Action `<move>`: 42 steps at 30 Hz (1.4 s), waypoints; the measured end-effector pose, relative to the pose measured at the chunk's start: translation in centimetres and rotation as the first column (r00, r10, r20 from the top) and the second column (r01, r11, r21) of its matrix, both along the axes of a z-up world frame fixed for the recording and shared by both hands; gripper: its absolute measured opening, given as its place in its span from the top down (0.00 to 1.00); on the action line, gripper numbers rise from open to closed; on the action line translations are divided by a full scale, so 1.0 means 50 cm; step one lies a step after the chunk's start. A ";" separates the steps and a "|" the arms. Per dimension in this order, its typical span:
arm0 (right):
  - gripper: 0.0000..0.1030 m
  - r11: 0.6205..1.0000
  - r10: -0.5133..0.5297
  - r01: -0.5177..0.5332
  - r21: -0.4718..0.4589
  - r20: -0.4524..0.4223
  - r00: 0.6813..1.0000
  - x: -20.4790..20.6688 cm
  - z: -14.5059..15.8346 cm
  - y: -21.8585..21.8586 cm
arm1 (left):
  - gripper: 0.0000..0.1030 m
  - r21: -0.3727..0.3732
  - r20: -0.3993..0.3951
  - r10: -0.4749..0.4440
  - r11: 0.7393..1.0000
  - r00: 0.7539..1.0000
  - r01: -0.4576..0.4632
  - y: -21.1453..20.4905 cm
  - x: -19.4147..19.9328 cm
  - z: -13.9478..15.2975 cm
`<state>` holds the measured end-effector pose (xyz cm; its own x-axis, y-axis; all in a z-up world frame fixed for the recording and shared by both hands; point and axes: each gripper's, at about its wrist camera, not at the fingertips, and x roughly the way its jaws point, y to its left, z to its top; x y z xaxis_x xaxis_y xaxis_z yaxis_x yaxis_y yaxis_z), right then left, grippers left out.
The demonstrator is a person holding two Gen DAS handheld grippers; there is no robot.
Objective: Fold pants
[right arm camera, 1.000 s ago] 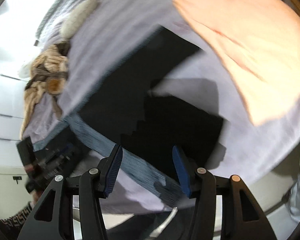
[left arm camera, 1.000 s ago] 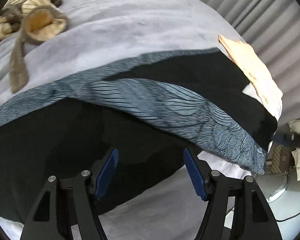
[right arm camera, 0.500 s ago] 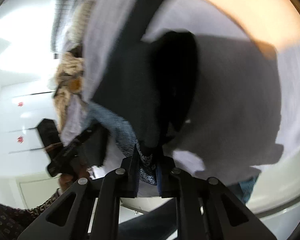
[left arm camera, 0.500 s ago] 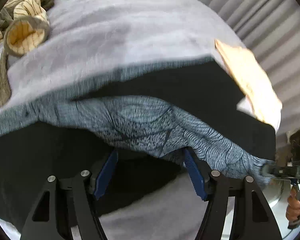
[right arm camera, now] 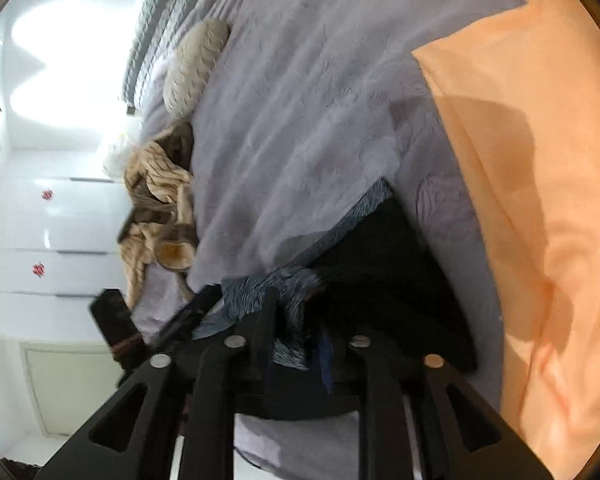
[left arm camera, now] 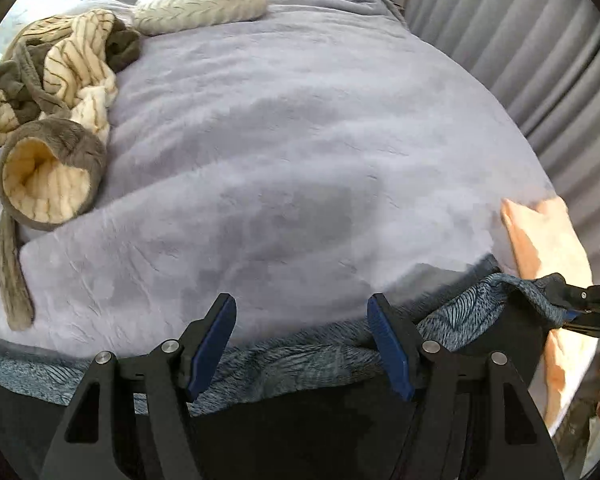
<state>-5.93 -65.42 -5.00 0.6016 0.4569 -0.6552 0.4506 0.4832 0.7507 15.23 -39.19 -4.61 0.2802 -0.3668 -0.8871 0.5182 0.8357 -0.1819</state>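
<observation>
The black pants (left arm camera: 300,420) with a blue-grey patterned waistband (left arm camera: 300,364) lie at the near edge of the lilac bed cover (left arm camera: 300,140). My left gripper (left arm camera: 302,344) is open above the waistband, its blue pads either side of it. My right gripper (right arm camera: 300,320) is shut on the waistband's end (right arm camera: 288,284) and holds it lifted, with black cloth (right arm camera: 400,280) trailing beside it. The right gripper also shows at the right edge of the left wrist view (left arm camera: 576,308), pinching the waistband.
A brown and cream striped plush garment (left arm camera: 48,120) lies at the left of the bed. A pale round cushion (left arm camera: 200,4) sits at the far end. A folded peach cloth (right arm camera: 540,200) lies at the right. Grey curtains (left arm camera: 520,40) hang beyond the bed.
The right gripper closed on the waistband's end and lifted it. The left gripper moved forward over the waistband, so the pants now sit low in its view. It stayed open.
</observation>
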 end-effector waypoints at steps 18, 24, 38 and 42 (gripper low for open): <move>0.51 0.988 -0.111 0.101 -0.115 -0.077 0.991 -0.159 0.020 -0.020 | 0.33 0.118 -0.090 0.096 0.989 0.991 -0.085 0.121 -0.107 -0.040; 0.81 0.985 -0.153 0.142 -0.095 -0.110 0.982 -0.164 -0.026 -0.027 | 0.33 0.125 -0.097 0.136 0.984 0.986 -0.123 0.141 -0.103 -0.046; 0.61 0.947 -0.091 0.039 -0.318 -0.151 0.984 -0.162 0.053 -0.021 | 0.21 0.130 -0.054 0.127 0.984 0.990 -0.119 0.172 -0.082 -0.036; 0.46 0.913 0.095 -0.119 -0.391 -0.081 0.992 -0.031 0.099 0.037 | 0.21 0.105 -0.036 0.180 0.979 0.983 -0.175 0.177 -0.043 -0.023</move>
<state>-7.49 -63.56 -0.03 0.5183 0.2140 -0.8280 0.4171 0.7820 0.4631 13.06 -30.36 -5.74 0.2914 -0.2231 -0.9302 0.3534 0.9287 -0.1120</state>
